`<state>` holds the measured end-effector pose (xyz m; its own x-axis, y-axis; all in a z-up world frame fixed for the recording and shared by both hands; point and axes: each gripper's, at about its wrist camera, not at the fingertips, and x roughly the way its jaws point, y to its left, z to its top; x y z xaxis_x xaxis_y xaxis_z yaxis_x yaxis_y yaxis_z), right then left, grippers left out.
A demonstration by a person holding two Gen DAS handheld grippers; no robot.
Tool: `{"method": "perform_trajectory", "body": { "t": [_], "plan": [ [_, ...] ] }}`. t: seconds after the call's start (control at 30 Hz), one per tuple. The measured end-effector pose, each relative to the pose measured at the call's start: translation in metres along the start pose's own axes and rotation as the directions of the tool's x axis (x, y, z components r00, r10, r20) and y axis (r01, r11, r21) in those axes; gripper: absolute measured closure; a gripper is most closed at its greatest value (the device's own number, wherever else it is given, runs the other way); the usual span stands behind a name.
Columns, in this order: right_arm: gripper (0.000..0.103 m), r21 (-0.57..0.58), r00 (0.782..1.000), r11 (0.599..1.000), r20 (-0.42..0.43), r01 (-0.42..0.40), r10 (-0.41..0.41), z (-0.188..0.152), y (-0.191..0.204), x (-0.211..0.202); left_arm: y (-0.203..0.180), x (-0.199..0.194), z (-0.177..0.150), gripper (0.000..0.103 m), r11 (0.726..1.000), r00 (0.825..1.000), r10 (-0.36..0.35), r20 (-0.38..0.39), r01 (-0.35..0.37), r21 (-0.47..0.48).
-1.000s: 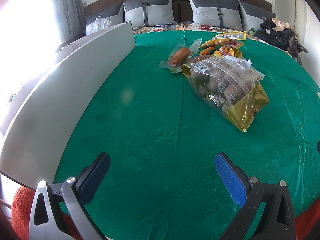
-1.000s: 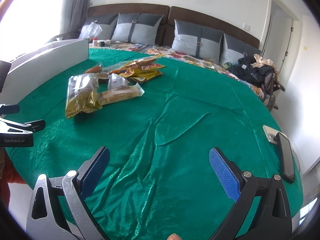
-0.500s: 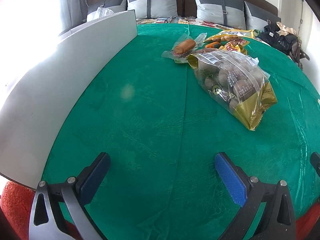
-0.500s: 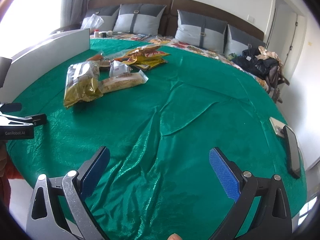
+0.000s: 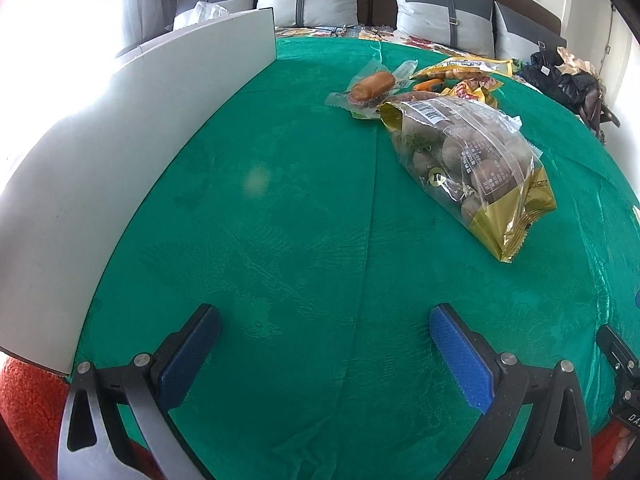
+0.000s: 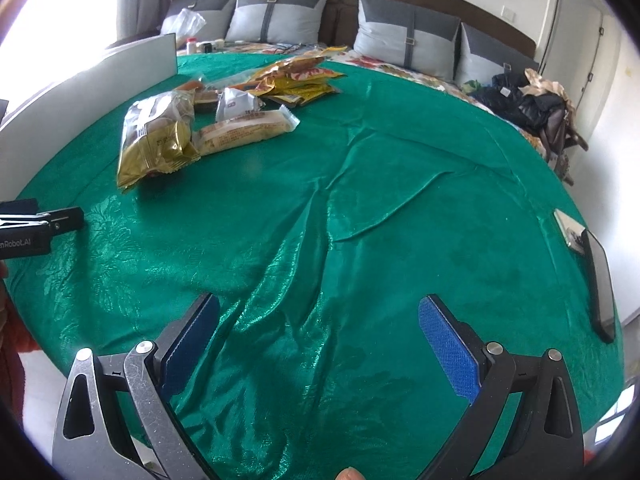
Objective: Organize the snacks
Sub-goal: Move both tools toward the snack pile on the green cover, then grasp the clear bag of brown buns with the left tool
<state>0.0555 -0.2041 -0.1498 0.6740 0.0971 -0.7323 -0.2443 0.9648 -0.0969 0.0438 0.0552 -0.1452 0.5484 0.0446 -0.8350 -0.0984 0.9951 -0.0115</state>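
Item: round table under a green cloth (image 5: 304, 216), snacks unsorted. Left side: a white board (image 5: 132, 160) stands on edge along the table's left rim. Near left: left gripper (image 5: 324, 328), jaws spread wide, nothing between them, hovering over bare cloth short of the snacks. Centre-left, far half of the table: the snack pile. Nearest piece is a clear-and-gold bag of brown round pieces (image 5: 472, 164), lying flat, its gold end toward the grippers. Behind it, touching its far end, a clear-wrapped sausage-shaped snack (image 5: 372, 84); further back, yellow and orange packets (image 6: 296, 76) overlapping one another. Just right of the gold bag in the right wrist view, a long pale wrapped bar (image 6: 244, 130) lies beside it, with a small white sachet (image 6: 236, 104) behind. Centre-right: right gripper (image 6: 320, 332), jaws likewise spread and empty, above wrinkled cloth, well apart from the pile. Far right rim: a dark phone (image 6: 600, 280) next to a small card; not snacks. Step in hand, as judged: approach, before any pick; nothing sorted yet. Next move calls for: carrying a gripper forward to the pile, likely the gold bag as nearest, lowering the fingers astride a crimped edge or the bag's narrow width, then closing gently, since the film is slippery and the contents loose.
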Motion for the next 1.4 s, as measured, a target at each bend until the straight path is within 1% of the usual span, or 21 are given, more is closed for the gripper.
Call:
{"method": "perform_trajectory", "body": {
  "t": [0.27, 0.63, 0.87, 1.0, 1.03, 1.1, 1.13, 1.17, 1.2, 1.23, 1.27, 1.3, 1.33, 1.4],
  "plan": [
    [0.002, 0.006, 1.000, 1.000, -0.015, -0.007, 0.007, -0.002, 0.001, 0.003, 0.001, 0.001, 0.002, 0.000, 1.000, 1.000, -0.006, -0.012, 0.006, 0.010],
    [0.002, 0.096, 0.996, 0.993, -0.035, -0.073, 0.077, -0.005, -0.007, 0.008, 0.000, 0.002, 0.003, 0.000, 1.000, 1.000, -0.011, -0.027, 0.011, 0.020],
    [0.001, 0.097, 0.996, 0.992, -0.024, -0.079, 0.082, -0.006, -0.007, 0.007, 0.001, 0.003, 0.003, 0.000, 0.999, 1.000, -0.016, -0.021, 0.016, 0.028],
    [0.001, 0.098, 0.997, 0.992, -0.012, -0.080, 0.082, -0.007, -0.008, 0.006, 0.001, 0.001, 0.001, 0.000, 0.999, 1.000, -0.028, -0.006, 0.028, 0.041],
    [0.001, 0.098, 0.997, 0.992, -0.011, -0.080, 0.082, -0.008, -0.007, 0.006, 0.001, 0.001, 0.001, 0.000, 0.999, 0.999, -0.031, -0.007, 0.031, 0.043],
    [0.001, 0.098, 0.997, 0.992, -0.008, -0.081, 0.082, -0.008, -0.007, 0.006, 0.001, 0.001, 0.003, 0.000, 0.998, 0.999, -0.041, -0.033, 0.042, 0.050],
    [0.001, 0.098, 0.997, 0.992, -0.007, -0.081, 0.082, -0.008, -0.008, 0.005, 0.001, 0.001, 0.005, 0.000, 0.997, 0.997, -0.052, -0.057, 0.055, 0.051],
    [0.001, 0.098, 0.997, 0.992, -0.005, -0.081, 0.082, -0.008, -0.007, 0.005, 0.000, 0.000, 0.008, 0.000, 0.996, 0.994, -0.081, -0.079, 0.084, 0.040],
    [0.001, 0.098, 0.997, 0.992, -0.003, -0.082, 0.082, -0.009, -0.007, 0.005, 0.000, -0.002, 0.012, 0.000, 0.991, 0.987, -0.132, -0.089, 0.134, 0.013],
    [0.001, 0.098, 0.997, 0.992, -0.002, -0.082, 0.082, -0.008, -0.007, 0.005, -0.001, -0.005, 0.018, 0.000, 0.982, 0.978, -0.191, -0.084, 0.190, -0.020],
    [0.001, 0.097, 0.997, 0.992, -0.001, -0.082, 0.083, -0.008, -0.007, 0.005, -0.003, -0.008, 0.026, 0.000, 0.972, 0.969, -0.235, -0.074, 0.232, -0.047],
    [0.001, 0.097, 0.997, 0.992, 0.001, -0.083, 0.083, -0.008, -0.007, 0.005, -0.007, -0.010, 0.037, 0.000, 0.963, 0.963, -0.263, -0.061, 0.259, -0.068],
    [0.001, 0.096, 0.997, 0.992, 0.002, -0.083, 0.083, -0.009, -0.007, 0.004, -0.013, -0.012, 0.048, 0.000, 0.959, 0.960, -0.276, -0.052, 0.271, -0.078],
    [0.001, 0.095, 0.996, 0.992, 0.002, -0.083, 0.084, -0.009, -0.007, 0.004, -0.028, -0.012, 0.070, 0.000, 0.959, 0.960, -0.277, -0.048, 0.274, -0.074]
  ]
}}
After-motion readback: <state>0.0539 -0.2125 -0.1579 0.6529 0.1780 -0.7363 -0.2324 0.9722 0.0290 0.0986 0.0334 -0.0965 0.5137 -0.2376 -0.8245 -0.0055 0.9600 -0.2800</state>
